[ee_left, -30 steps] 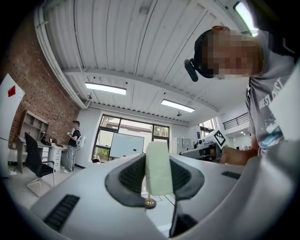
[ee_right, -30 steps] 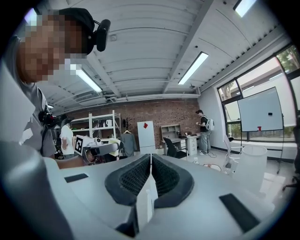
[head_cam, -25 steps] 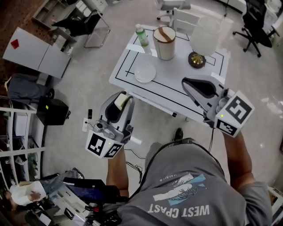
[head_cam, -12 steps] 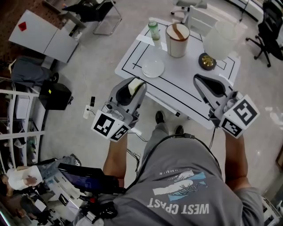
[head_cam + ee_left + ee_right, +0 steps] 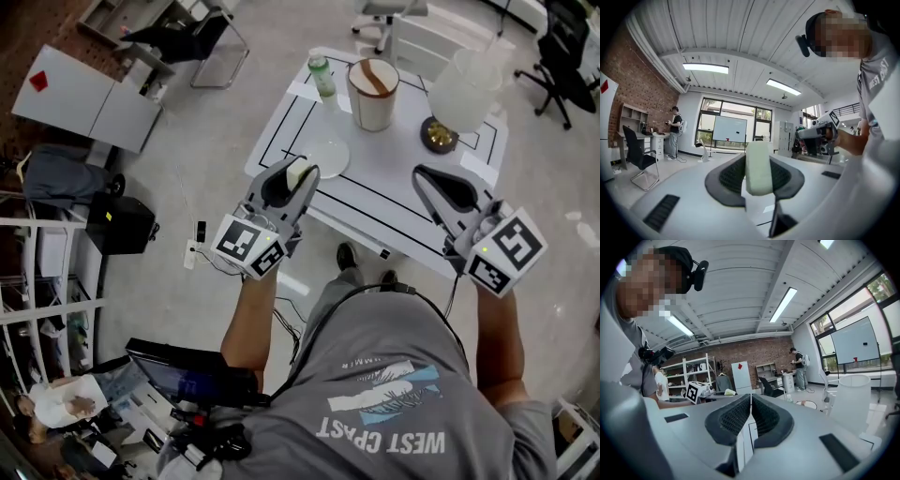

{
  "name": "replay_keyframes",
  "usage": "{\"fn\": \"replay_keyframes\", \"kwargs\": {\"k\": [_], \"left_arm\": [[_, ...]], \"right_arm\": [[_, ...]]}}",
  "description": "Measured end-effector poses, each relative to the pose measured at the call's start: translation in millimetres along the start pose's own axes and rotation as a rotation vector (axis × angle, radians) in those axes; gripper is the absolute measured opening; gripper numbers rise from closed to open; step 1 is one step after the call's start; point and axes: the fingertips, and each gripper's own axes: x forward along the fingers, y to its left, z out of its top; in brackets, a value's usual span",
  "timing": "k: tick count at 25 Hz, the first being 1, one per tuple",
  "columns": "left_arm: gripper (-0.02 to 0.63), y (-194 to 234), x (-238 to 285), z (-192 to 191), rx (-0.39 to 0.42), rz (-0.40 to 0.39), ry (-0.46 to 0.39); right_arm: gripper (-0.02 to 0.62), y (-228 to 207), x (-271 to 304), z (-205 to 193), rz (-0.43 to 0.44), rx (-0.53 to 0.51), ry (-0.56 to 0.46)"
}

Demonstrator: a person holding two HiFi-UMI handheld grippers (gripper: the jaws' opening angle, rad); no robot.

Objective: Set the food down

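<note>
My left gripper [image 5: 296,176] is shut on a pale, cream-coloured slab of food [image 5: 299,172], held upright between the pads [image 5: 758,168]. It hovers over the near left edge of the white table [image 5: 394,192], just short of a clear round plate [image 5: 330,155]. In the left gripper view the food [image 5: 758,168] fills the gap between the dark pads. My right gripper [image 5: 429,176] is over the table's near right part, shut with nothing in it; its pads meet in the right gripper view [image 5: 750,414].
At the table's far side stand a green-capped bottle [image 5: 323,75], a white cylinder pot with a brown utensil [image 5: 373,92], a large frosted jug [image 5: 464,86] and a small dark bowl [image 5: 438,133]. Chairs, a cabinet and shelving surround the table.
My left gripper has moved forward with the food, from over the floor to the table's near left edge beside the plate. The right gripper has kept its place over the table.
</note>
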Motion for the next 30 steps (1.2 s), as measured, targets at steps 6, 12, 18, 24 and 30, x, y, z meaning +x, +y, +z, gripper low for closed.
{"fn": "replay_keyframes", "kwargs": {"k": [6,12,18,24,30], "left_arm": [[0.109,24,28,-38,-0.006,-0.01,0.095],[0.109,45,51,-75,-0.034,-0.007,0.182],[0.109,60,73,-105,-0.027,-0.017,0.261],[0.109,76,88,-136,-0.023,-0.009,0.336],[0.109,87,104,-161,0.009,-0.018,0.412]], "right_arm": [[0.008,-12,3,-5,-0.032,0.026,0.003],[0.009,-24,3,-8,-0.05,0.05,0.007],[0.009,-34,5,-15,-0.073,0.073,0.019],[0.008,-41,8,-21,-0.083,0.089,0.025],[0.008,-47,10,-26,-0.089,0.1,0.029]]}}
